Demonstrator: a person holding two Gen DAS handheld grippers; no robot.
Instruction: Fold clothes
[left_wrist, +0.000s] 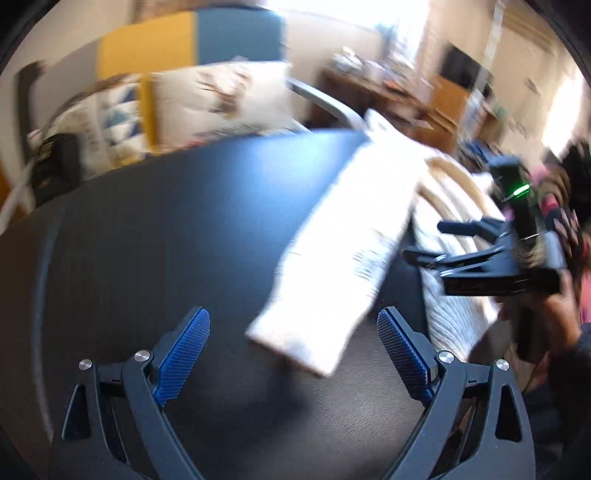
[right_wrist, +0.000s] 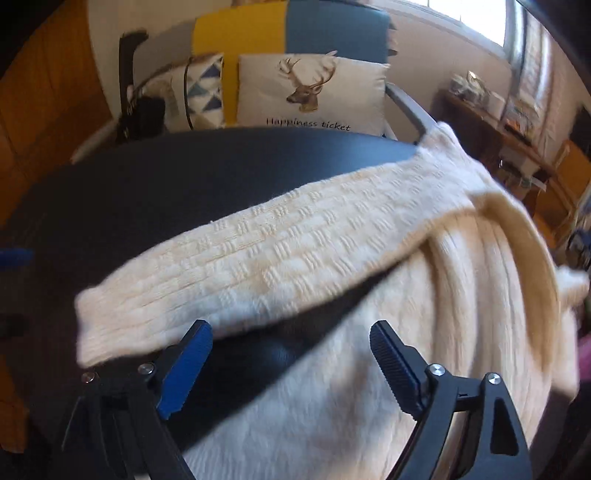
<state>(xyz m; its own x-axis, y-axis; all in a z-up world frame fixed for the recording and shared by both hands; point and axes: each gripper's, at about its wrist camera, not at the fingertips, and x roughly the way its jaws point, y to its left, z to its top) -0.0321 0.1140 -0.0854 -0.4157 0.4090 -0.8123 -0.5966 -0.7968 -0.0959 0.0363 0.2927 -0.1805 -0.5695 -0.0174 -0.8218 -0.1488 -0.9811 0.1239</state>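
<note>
A cream knitted sweater lies on the dark table (right_wrist: 177, 173), its body (right_wrist: 369, 369) at the right and one long sleeve (right_wrist: 277, 258) stretched leftward across the top. My right gripper (right_wrist: 290, 328) hovers open over the gap where sleeve and body meet, nothing between its blue pads. From the left wrist it shows as a black tool (left_wrist: 424, 240) above the sweater body (left_wrist: 454, 302), held by a hand (left_wrist: 565, 229). My left gripper (left_wrist: 293, 317) is open just short of the sleeve's cuff end (left_wrist: 295, 339), not touching it. The left wrist view is blurred.
Behind the table stands a seat with a deer-print cushion (right_wrist: 314, 92) and a triangle-pattern cushion (right_wrist: 199, 92). A black bag (right_wrist: 140, 114) sits at the far left edge. A wooden sideboard (right_wrist: 498, 147) with clutter runs along the right wall. The table's left half (left_wrist: 147, 240) is bare.
</note>
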